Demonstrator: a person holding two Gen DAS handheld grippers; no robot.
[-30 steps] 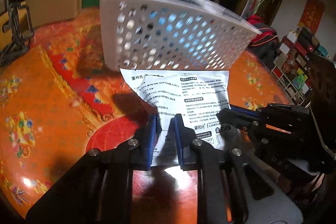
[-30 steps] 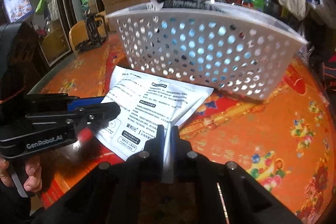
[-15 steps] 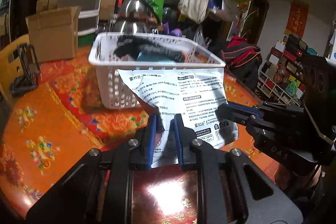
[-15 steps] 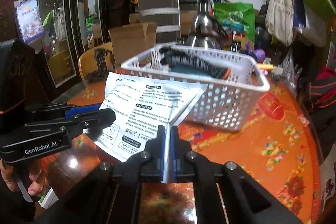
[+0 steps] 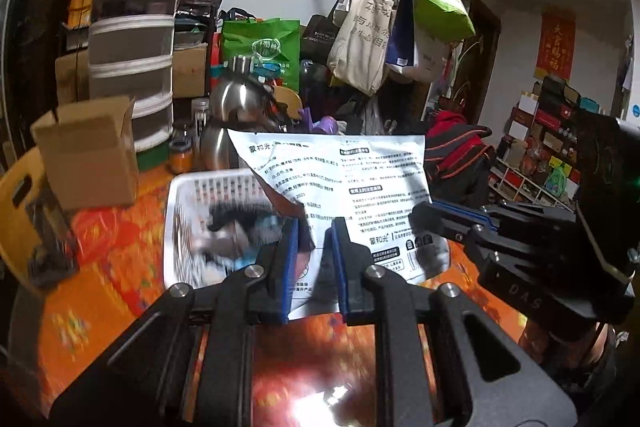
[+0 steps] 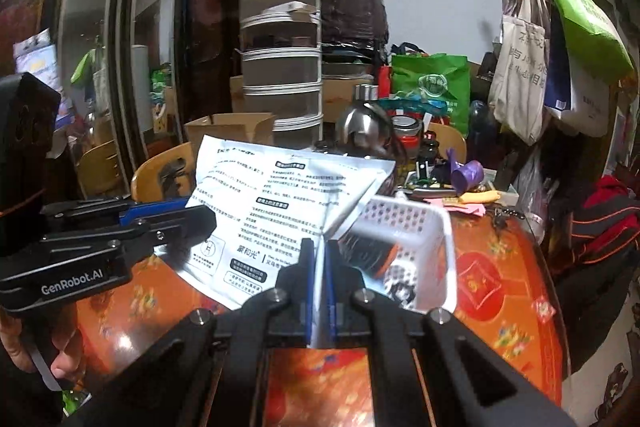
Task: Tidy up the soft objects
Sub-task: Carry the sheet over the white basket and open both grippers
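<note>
Both grippers hold a white printed pouch (image 5: pixel 360 187) in the air above the orange patterned table (image 5: pixel 100 267). My left gripper (image 5: pixel 314 227) is shut on its lower left corner, which folds between the blue pads. My right gripper (image 6: pixel 317 245) is shut on the pouch's (image 6: pixel 280 211) lower right edge. Each wrist view shows the other tool: the right gripper (image 5: pixel 424 215) at the pouch's right edge, the left gripper (image 6: pixel 200 223) on its left side. Below and behind the pouch stands a white perforated basket (image 5: pixel 172 195) with dark cloth items (image 5: pixel 228 219) inside.
A cardboard box (image 5: pixel 88 155), a steel kettle (image 5: pixel 232 99) and jars stand at the table's far side. A stacked drawer unit (image 5: pixel 132 67) and a coat rack with hanging bags (image 5: pixel 380 27) are behind. A yellow chair (image 5: pixel 16 195) is at the left; a hand (image 6: pixel 60 355) grips the left tool.
Both grippers have risen together with the pouch still held. The basket, seen side-on before, now lies lower in view and shows its inside.
</note>
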